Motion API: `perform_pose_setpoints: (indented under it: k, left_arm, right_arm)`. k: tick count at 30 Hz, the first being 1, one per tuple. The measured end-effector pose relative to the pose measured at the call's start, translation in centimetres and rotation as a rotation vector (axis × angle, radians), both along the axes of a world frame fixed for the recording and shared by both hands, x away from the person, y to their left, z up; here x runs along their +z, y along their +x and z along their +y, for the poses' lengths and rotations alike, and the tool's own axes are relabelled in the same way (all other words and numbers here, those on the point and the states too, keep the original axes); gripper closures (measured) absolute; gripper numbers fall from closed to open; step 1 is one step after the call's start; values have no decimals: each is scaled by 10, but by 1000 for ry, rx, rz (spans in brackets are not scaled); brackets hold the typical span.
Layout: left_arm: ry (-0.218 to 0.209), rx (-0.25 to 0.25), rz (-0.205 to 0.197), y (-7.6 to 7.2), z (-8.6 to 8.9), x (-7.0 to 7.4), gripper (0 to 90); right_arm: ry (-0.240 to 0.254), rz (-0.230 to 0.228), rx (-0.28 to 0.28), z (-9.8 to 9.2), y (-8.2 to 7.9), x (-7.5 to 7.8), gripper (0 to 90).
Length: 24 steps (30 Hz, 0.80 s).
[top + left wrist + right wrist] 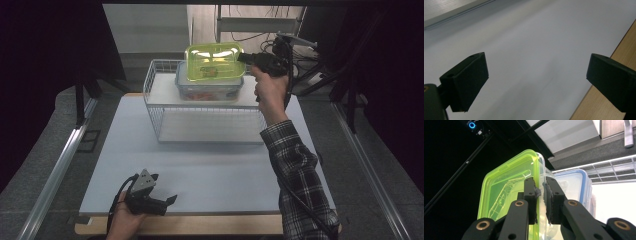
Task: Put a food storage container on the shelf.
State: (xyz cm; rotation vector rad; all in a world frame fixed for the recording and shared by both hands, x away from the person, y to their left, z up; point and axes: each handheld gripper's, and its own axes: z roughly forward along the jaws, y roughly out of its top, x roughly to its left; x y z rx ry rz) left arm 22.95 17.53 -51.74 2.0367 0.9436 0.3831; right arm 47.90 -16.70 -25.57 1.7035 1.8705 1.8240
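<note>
Right gripper view: tongs (541,192) pinch translucent green lid (506,195).

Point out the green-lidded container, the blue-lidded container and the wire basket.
green-lidded container (214,62), high view, middle of its lid.
blue-lidded container (210,91), high view, front wall.
wire basket (150,85), high view, left rim.

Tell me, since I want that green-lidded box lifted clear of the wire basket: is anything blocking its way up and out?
Nothing visible does. The right gripper is shut on the rim of the green-lidded box, which is tilted above the blue-lidded container in the wire basket. The basket is open-topped, with nothing over the box.
</note>
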Motion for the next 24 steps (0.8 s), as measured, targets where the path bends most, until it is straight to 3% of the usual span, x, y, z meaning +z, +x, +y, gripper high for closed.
perform_pose_setpoints:
  k: [6,12,17,21,24]
  left_arm:
    - [-1,-1,1,0,0,0,40]
    - [1,-3,1,0,-1,0,40]
    - [2,-4,2,0,-1,0,40]
    - [2,-5,3,0,-1,0,40]
    - [2,-5,3,0,-1,0,40]
  right_arm:
    - [3,5,-13,4,5,-5,803]
    - [-45,-26,-40,11,3,-5,791]
    - [-146,-50,-51,17,3,-5,750]
    - [-174,-62,-42,19,5,-6,725]
    - [-221,-73,-39,22,7,-5,689]
